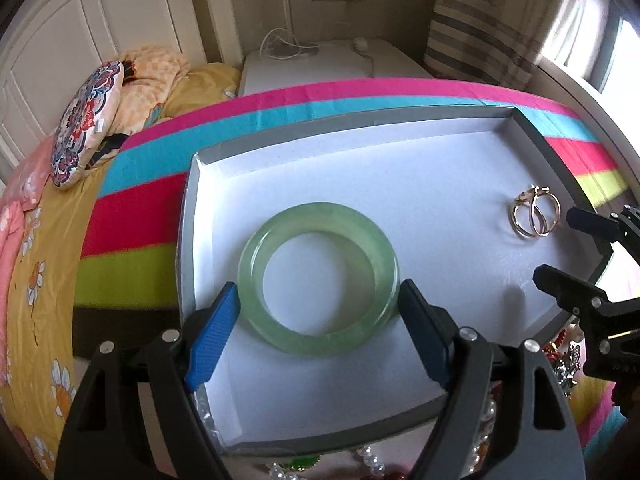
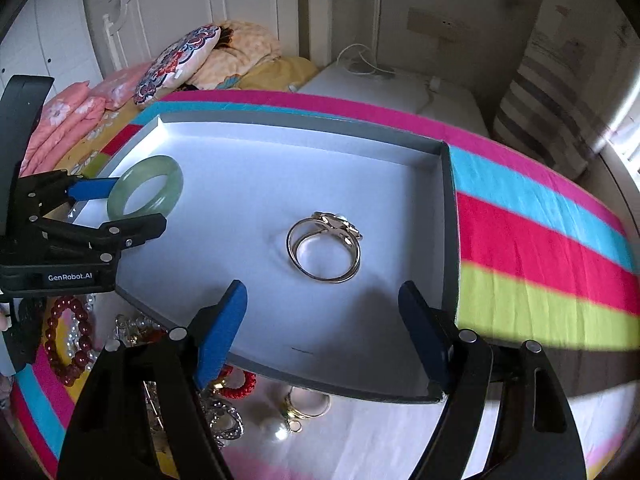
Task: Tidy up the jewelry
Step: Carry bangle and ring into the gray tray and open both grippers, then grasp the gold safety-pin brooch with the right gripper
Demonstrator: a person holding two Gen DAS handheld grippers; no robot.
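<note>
Both grippers spread and empty: the left gripper (image 1: 318,328) flanks the green bangle (image 1: 318,278) flat in the grey tray (image 1: 536,128), the right gripper (image 2: 322,330) hovers just short of the gold ring (image 2: 324,250).

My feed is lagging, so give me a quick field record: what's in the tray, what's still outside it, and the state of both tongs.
tray: grey, white lining, on striped cloth
in tray: green bangle, lying flat; gold ring
outside tray: red bead bracelet, pearls, other pieces at near edge
left tongs: open, straddling bangle, pads not pressing
right tongs: open, empty, just short of ring
</note>
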